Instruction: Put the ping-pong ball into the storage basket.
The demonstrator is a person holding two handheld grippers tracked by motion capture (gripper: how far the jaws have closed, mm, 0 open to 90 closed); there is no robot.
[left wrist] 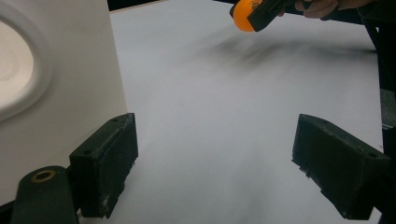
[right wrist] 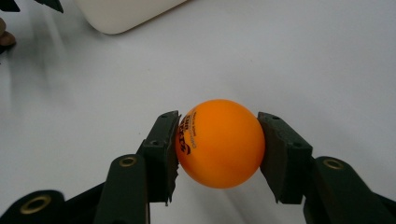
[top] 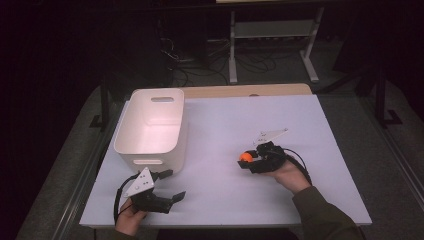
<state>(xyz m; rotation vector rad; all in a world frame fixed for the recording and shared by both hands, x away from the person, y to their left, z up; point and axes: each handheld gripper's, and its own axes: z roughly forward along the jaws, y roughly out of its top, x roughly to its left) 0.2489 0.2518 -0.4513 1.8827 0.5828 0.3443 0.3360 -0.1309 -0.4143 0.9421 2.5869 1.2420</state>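
An orange ball [right wrist: 218,142] with dark print sits squeezed between the two black jaws of my right gripper [right wrist: 218,154], which is shut on it. From above, that gripper [top: 248,160] is right of the table's centre with the orange ball [top: 245,156] at its tip, pointing left. The left gripper view catches the same ball [left wrist: 243,15] far off at the top. My left gripper [top: 170,186] rests near the front left of the table, just in front of the white bin [top: 152,126]. Its jaws stand wide apart with nothing between them [left wrist: 215,168].
The white bin's wall [left wrist: 70,88] is close on the left of my left gripper. The white tabletop [top: 225,125] spreads between the two hands. Behind the table a white metal frame [top: 272,45] and cables lie on the dark floor.
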